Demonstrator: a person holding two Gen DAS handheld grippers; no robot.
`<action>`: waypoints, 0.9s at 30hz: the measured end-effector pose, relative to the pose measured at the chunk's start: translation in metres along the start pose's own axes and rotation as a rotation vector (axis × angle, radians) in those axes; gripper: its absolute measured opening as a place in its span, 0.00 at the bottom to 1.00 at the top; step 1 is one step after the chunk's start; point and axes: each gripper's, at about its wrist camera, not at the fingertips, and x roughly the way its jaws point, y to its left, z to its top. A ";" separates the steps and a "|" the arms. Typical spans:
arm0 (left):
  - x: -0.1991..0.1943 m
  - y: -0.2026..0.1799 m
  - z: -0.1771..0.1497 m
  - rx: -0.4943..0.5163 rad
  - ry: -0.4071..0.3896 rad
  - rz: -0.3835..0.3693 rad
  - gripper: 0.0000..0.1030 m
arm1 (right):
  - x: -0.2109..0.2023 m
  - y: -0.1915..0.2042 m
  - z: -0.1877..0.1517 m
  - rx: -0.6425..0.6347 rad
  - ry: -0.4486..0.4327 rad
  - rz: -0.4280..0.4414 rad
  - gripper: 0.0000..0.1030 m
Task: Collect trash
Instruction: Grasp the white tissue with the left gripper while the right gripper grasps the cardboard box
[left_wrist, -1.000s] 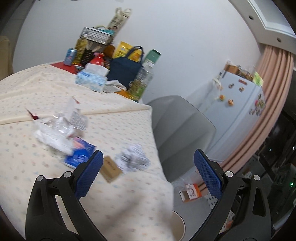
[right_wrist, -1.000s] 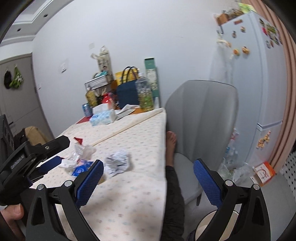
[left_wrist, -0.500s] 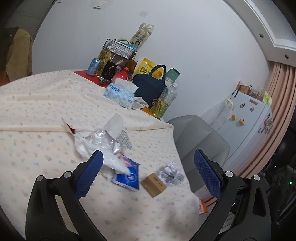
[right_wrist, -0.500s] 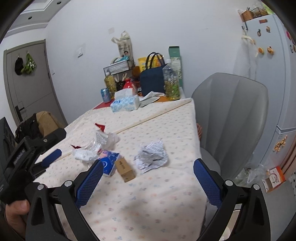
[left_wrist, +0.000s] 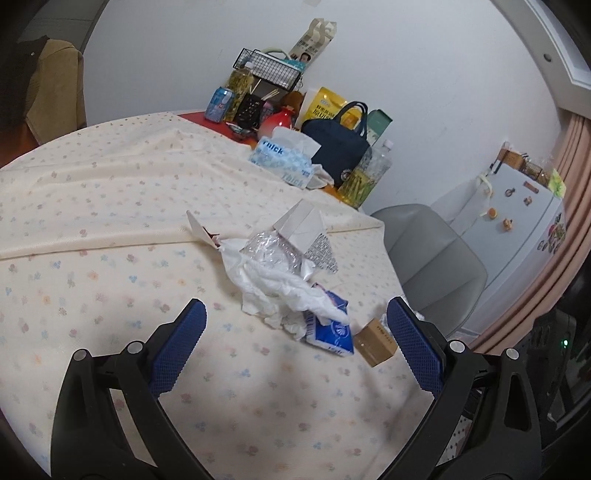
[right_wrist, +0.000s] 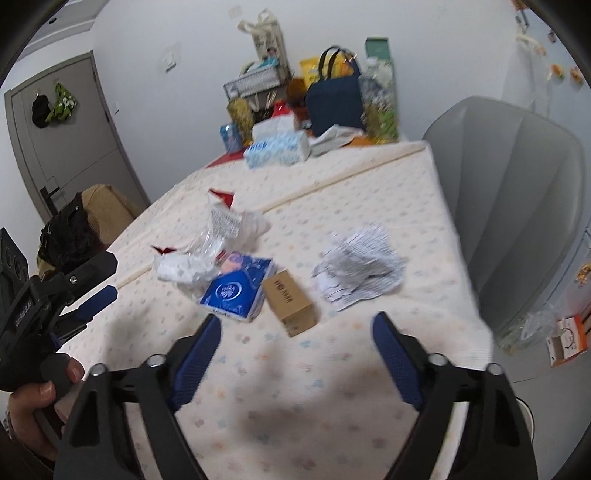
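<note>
Trash lies in a heap on the flowered tablecloth (left_wrist: 92, 229): crumpled white tissue (left_wrist: 280, 288), clear plastic wrap (left_wrist: 273, 251), a blue tissue packet (left_wrist: 328, 328), a small brown box (left_wrist: 376, 341). In the right wrist view I see the blue packet (right_wrist: 236, 291), the brown box (right_wrist: 290, 301) and a crumpled printed paper (right_wrist: 362, 266). My left gripper (left_wrist: 297, 332) is open, just in front of the heap. My right gripper (right_wrist: 295, 343) is open above the cloth, just short of the brown box. The left gripper also shows in the right wrist view (right_wrist: 92, 295).
At the table's far end stand a tissue box (left_wrist: 284, 162), a navy bag (left_wrist: 338, 144), bottles (left_wrist: 364, 173), a can (left_wrist: 220, 104) and a wire basket (left_wrist: 271, 68). A grey chair (right_wrist: 517, 177) stands at the right edge. A fridge (left_wrist: 517, 229) stands beyond it.
Both grippers have swung over the table and come closer to the trash heap, which now fills the middle of both views. Both stay open.
</note>
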 end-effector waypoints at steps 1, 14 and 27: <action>0.002 0.000 -0.001 0.005 0.008 0.003 0.91 | 0.005 0.001 0.000 0.002 0.010 0.004 0.62; 0.040 -0.005 0.000 -0.057 0.061 0.012 0.73 | 0.044 -0.001 0.009 0.010 0.074 -0.001 0.47; 0.047 -0.016 -0.004 -0.073 0.051 0.039 0.09 | 0.039 -0.002 0.014 -0.010 0.056 0.006 0.32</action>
